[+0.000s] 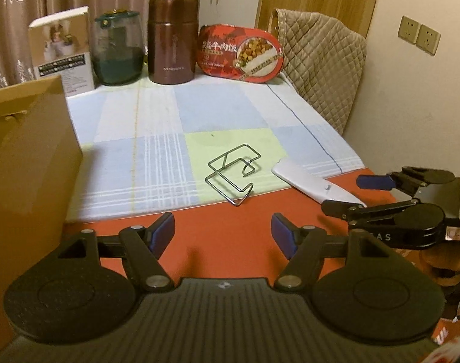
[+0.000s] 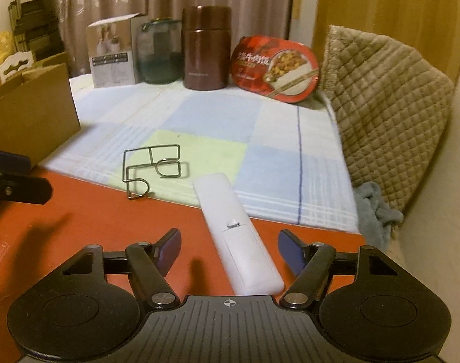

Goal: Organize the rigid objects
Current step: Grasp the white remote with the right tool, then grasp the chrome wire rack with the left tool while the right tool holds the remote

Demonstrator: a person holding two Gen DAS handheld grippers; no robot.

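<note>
Four things stand in a row at the far edge: one white box [image 1: 63,51], one green glass jar [image 1: 118,50], one brown flask [image 1: 172,40] with faint unreadable lettering, and one red meal tray [image 1: 240,53] printed 牛肉饭. Nearer lie one wire rack [image 1: 233,175] and, right of it, one white remote [image 2: 239,242]. The left gripper [image 1: 222,233] gapes empty over red table [image 1: 230,251]; the right gripper [image 2: 230,249] stands open astride the remote, pads apart from it.

A bent wire rack [image 1: 233,174] is seen lying flat on the checked cloth [image 1: 157,127], near its front edge. Just beside it, a white remote [image 2: 237,243] is laid face down (battery cover up), half on the cloth and half on the red tabletop [image 2: 103,227]. At the back, a box [image 1: 63,50], a green jar [image 1: 118,50], a brown flask [image 1: 173,40] and a red meal tub [image 1: 240,54] are lined up.
</note>
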